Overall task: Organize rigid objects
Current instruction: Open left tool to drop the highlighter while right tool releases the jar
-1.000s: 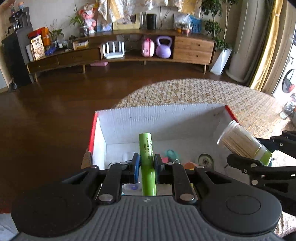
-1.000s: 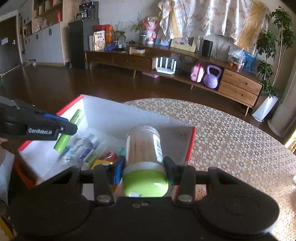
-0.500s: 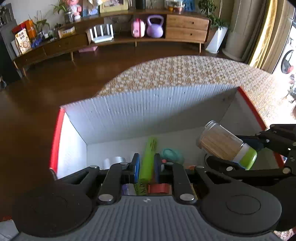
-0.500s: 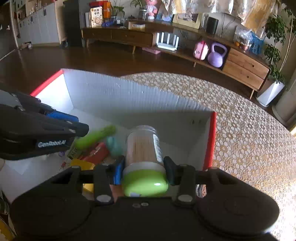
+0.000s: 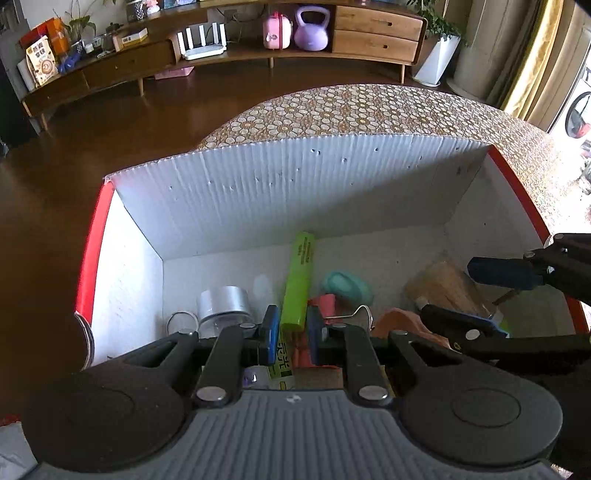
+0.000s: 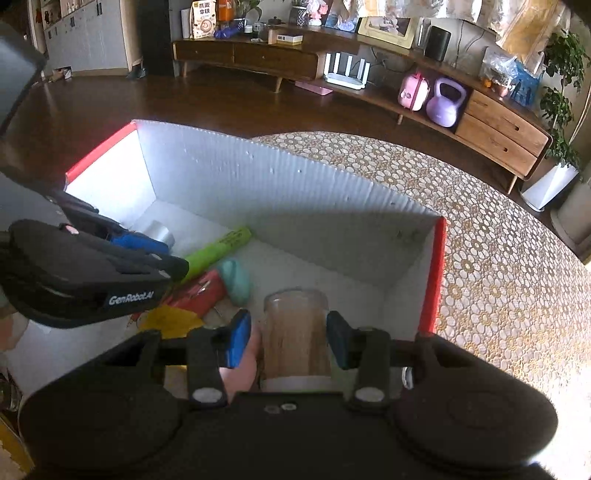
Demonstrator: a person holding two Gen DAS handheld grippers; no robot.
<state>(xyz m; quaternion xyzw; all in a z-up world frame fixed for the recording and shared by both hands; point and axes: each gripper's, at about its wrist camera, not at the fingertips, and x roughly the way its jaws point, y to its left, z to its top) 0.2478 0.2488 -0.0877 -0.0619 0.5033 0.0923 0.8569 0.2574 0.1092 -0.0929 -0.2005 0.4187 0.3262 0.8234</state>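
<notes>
Living room behind: dark wood floor (image 5: pixel 110 122), long low sideboard (image 5: pixel 221 55) with a purple kettlebell (image 5: pixel 311 31) and a white router (image 5: pixel 202 42) on its shelf. Round table with a floral cloth (image 5: pixel 369 110) carries the white corrugated box (image 5: pixel 295 192) with red rims.

My left gripper (image 5: pixel 291 332) is down inside the box, pointing steeply downward. Its blue pads sit against both sides of the green tube (image 5: pixel 300 280), so it's clamped on the tube, jaws at their narrowest. The tube's far end points toward the back wall of the box; I can't tell whether that end touches the floor of the box.

My right gripper (image 6: pixel 290 341) is also in the box, at the right end near the red side rim. The toothpick jar (image 6: pixel 295 332) is between its pads, but I see a gap on each side: jaws are opening, pads off the glass. Jar lies clear end away from me, pale lid end toward the gripper body. It seems to rest on the box contents.

Other stuff in the box: a silver-capped jar (image 5: pixel 222 304) at left, a teal oval piece (image 5: pixel 345 286) and a red item (image 6: pixel 201 295) just right of the tube, something yellow (image 6: pixel 170 323) under the left gripper in the right wrist view.
</notes>
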